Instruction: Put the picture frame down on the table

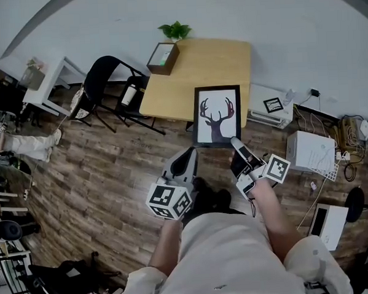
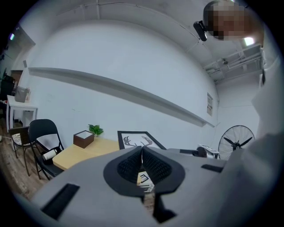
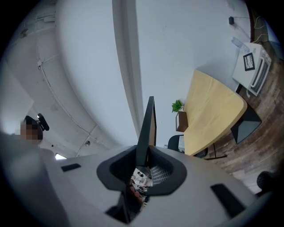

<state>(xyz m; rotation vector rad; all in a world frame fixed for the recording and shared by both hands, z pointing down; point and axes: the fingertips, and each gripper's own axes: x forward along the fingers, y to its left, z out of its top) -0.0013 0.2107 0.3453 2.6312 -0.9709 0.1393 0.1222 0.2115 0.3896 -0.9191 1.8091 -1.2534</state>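
With my left claw (image 1: pixel 188 154) pressed together, my right claw (image 1: pixel 235 143) pinches only the picture frame (image 1: pixel 217 116) corner, so it may swing against the worktop (image 1: pixel 198 66).

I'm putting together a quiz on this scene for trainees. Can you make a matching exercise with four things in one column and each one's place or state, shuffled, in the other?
Things
1. black-framed deer picture
2. small green potted plant
3. black folding chair
4. left gripper

Places or states
A. on the wooden floor, left of the light wooden table in the head view
B. shut, nothing between its jaws
C. clamped by its edge in the right gripper
D. at the table's far edge, behind the brown box

Pairs: 1-C, 2-D, 3-A, 4-B
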